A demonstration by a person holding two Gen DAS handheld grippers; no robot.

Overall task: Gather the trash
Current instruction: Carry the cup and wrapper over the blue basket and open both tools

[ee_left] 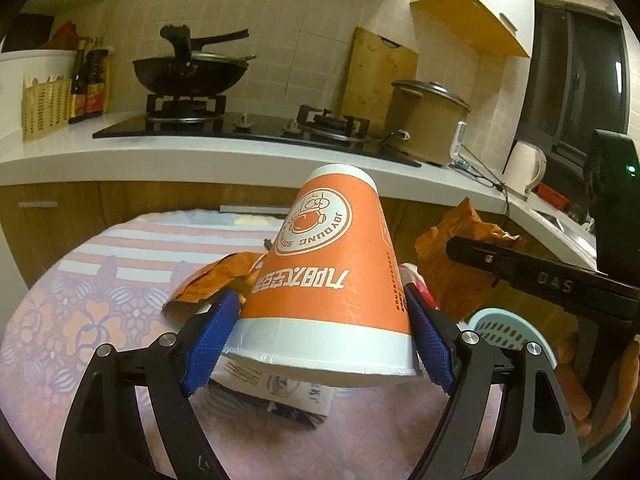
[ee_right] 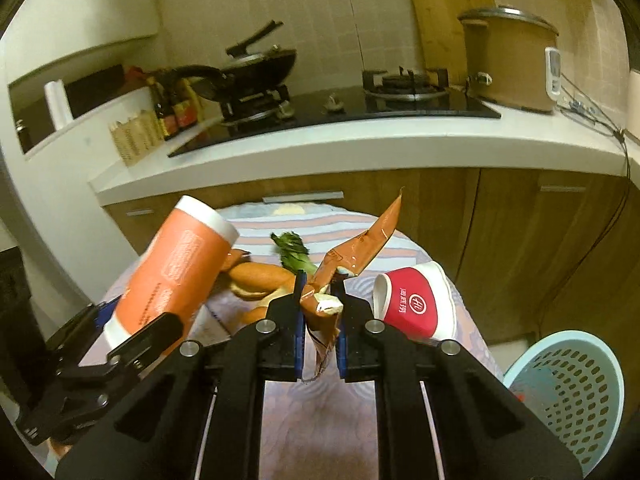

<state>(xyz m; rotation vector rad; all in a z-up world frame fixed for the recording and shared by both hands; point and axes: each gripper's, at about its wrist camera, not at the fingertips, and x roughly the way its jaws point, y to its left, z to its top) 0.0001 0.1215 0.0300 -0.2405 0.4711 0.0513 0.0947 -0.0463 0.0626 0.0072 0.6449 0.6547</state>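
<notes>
My left gripper [ee_left: 320, 332] is shut on an orange and white paper cup [ee_left: 328, 280], held upside down above the round table [ee_left: 100, 320]; the cup also shows in the right wrist view [ee_right: 176, 272]. My right gripper [ee_right: 320, 320] is shut on a crumpled orange wrapper [ee_right: 352, 256], also visible at the right of the left wrist view [ee_left: 452, 264]. A red paper cup [ee_right: 412, 308] lies on its side on the table. Another orange wrapper [ee_left: 216, 280] and a green vegetable scrap [ee_right: 292, 252] lie on the table.
A light blue perforated basket [ee_right: 576, 396] stands low at the right of the table. A printed paper [ee_left: 276, 388] lies under the left gripper. Behind is a counter [ee_right: 360, 136] with a stove, wok [ee_left: 188, 72], pot [ee_right: 508, 64] and bottles.
</notes>
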